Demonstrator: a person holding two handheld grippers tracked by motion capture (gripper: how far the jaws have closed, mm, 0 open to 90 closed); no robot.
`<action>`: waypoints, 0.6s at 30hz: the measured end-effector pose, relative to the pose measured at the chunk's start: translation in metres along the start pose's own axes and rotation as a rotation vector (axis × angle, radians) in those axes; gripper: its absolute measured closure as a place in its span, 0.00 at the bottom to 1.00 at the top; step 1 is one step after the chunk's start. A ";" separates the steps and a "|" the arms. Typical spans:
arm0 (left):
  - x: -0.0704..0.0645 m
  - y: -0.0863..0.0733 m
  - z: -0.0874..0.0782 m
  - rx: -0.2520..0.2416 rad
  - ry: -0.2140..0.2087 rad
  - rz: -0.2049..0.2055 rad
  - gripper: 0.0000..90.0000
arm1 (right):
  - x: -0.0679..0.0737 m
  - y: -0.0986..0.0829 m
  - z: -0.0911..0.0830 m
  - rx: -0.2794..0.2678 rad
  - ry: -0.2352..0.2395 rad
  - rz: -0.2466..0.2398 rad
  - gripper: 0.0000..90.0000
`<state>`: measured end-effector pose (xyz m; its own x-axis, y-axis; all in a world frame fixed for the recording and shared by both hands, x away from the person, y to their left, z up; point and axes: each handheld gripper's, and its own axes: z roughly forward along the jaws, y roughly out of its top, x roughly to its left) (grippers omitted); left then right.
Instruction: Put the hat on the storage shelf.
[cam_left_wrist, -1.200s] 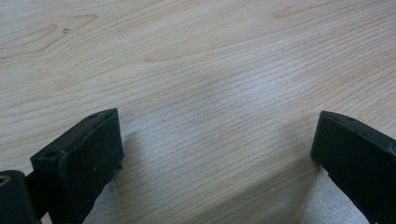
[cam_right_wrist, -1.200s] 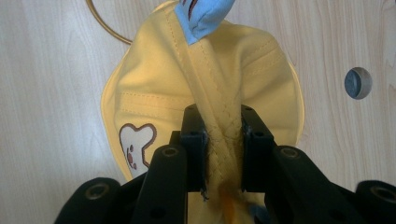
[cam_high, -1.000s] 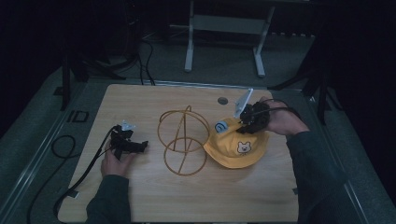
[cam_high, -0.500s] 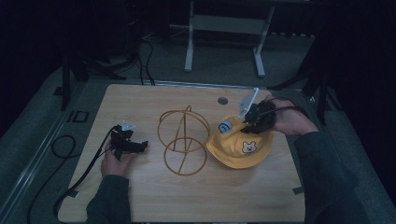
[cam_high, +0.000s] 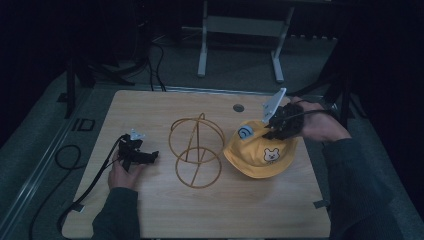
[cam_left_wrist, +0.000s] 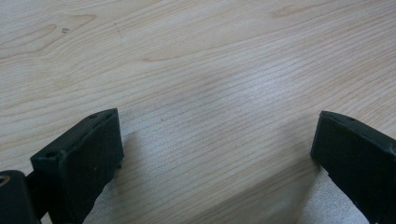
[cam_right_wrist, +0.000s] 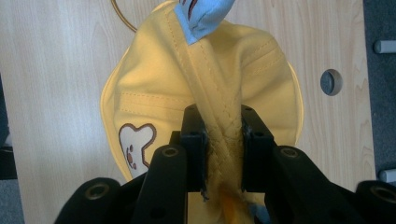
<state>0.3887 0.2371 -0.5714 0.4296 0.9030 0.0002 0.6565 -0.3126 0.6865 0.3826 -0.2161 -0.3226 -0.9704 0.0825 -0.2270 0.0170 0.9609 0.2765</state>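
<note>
Right gripper (cam_right_wrist: 223, 140) pinches the stitched yellow cloth hat (cam_right_wrist: 154, 98); left gripper (cam_left_wrist: 215, 154) gapes wide over woodgrain table (cam_left_wrist: 196, 60).

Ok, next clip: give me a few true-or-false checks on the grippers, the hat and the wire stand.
1. The right gripper pinches a fold of the yellow hat. True.
2. The left gripper holds the wire stand. False: its fingers stand wide apart over bare table.
3. The hat sits on the stand. False: it lies on the table beside it.
4. The hat bears a bear patch. True.
</note>
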 end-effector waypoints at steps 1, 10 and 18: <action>0.000 0.000 0.000 0.000 0.000 0.000 0.02 | 0.000 0.000 0.000 0.000 0.000 0.000 0.84; 0.000 0.000 0.000 0.000 -0.001 0.001 0.02 | -0.003 -0.005 -0.015 -0.027 -0.017 0.012 0.84; 0.000 0.000 0.000 -0.002 -0.002 -0.002 0.02 | -0.005 -0.005 -0.025 -0.044 -0.022 0.015 0.84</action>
<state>0.3884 0.2368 -0.5715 0.4295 0.9031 -0.0020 0.6559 -0.3104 0.6881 0.3816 -0.2280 -0.3000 -0.9644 0.1036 -0.2432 0.0209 0.9471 0.3203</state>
